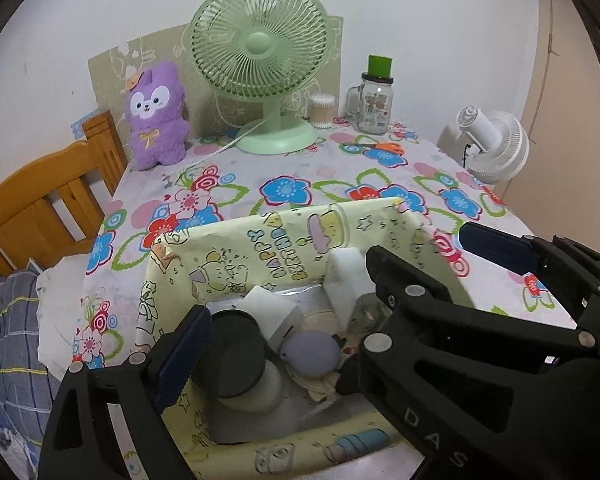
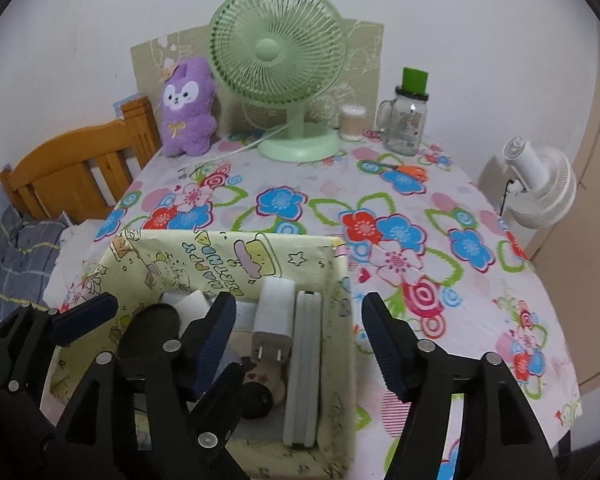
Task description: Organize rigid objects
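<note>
A yellow cartoon-print box [image 1: 284,240] [image 2: 204,248] stands on the flowered tablecloth near me. Inside lie a long grey case [image 2: 304,364] against the right wall, a white plug charger [image 2: 274,316], a white block [image 1: 346,276], a black round lid [image 1: 232,356] on a pale jar, and a grey-purple rounded thing [image 1: 310,354]. My right gripper [image 2: 299,304] [image 1: 420,246] is open, straddling the box's right wall, with the case below between its fingers and untouched. My left gripper [image 1: 268,356] hangs open over the box's left half, the black lid beside its left pad.
At the back stand a green desk fan [image 2: 278,56], a purple plush toy [image 2: 186,108], a cotton-swab tub [image 2: 353,122] and a glass mug jar [image 2: 406,124] with a green cap. Orange scissors [image 2: 410,172] lie nearby. A white fan [image 2: 540,192] stands right, a wooden bed frame [image 2: 72,176] left.
</note>
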A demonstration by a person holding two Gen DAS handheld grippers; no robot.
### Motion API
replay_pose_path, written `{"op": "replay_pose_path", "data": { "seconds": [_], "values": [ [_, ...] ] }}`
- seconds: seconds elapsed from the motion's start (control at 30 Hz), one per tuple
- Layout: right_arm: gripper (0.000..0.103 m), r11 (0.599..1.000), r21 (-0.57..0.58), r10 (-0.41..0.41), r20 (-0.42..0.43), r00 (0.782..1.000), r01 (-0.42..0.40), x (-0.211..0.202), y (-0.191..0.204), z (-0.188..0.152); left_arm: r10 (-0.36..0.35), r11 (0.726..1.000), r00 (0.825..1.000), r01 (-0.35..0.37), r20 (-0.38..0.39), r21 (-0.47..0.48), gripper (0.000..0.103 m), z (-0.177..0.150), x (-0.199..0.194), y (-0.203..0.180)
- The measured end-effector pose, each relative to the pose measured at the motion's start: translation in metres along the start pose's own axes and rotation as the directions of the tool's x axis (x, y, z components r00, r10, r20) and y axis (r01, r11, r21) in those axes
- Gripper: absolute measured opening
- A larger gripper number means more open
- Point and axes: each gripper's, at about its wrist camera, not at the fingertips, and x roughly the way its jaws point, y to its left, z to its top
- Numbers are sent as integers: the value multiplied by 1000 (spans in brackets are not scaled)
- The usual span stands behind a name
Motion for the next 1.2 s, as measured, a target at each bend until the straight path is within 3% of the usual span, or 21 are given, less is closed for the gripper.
{"op": "replay_pose_path", "data": {
  "seconds": [0.27, 0.9, 1.2],
  "values": [
    [71, 1000, 14, -22, 32, 999, 22, -25, -14, -5, -8, 1000, 999, 8, 31, 17, 95, -2, -19, -16],
    [92, 996, 30, -84, 110, 990, 81, -78, -46, -20, -16, 998, 996, 11, 90, 56, 96, -6, -54, -57],
    [96, 991, 77, -121, 124, 985, 113, -100, -69, -29, 2, 999, 989, -10, 147, 52, 102, -10, -72, -67]
  ]
}}
